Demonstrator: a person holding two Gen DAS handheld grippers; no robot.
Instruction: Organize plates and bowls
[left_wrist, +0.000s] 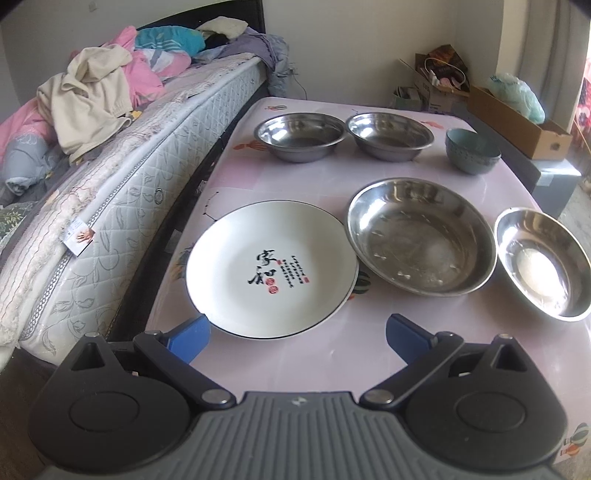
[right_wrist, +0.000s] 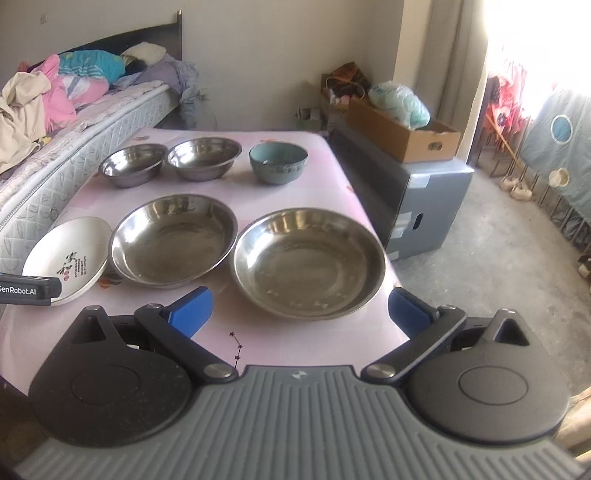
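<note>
A white plate (left_wrist: 271, 269) (right_wrist: 68, 254) with black and red characters lies at the table's near left. To its right sit two wide steel plates, the middle one (left_wrist: 421, 236) (right_wrist: 173, 240) and the right one (left_wrist: 543, 262) (right_wrist: 308, 262). Along the far row stand two steel bowls (left_wrist: 301, 136) (left_wrist: 389, 136) (right_wrist: 133, 164) (right_wrist: 204, 158) and a teal bowl (left_wrist: 472, 150) (right_wrist: 278, 162). My left gripper (left_wrist: 297, 338) hovers open just short of the white plate. My right gripper (right_wrist: 300, 314) is open in front of the right steel plate. Both hold nothing.
The pink table (left_wrist: 295, 181) (right_wrist: 317, 195) abuts a mattress (left_wrist: 122, 192) piled with clothes on the left. A grey cabinet (right_wrist: 417, 206) carrying a cardboard box (right_wrist: 402, 136) stands right of the table. The left gripper's body (right_wrist: 26, 290) shows at the right wrist view's left edge.
</note>
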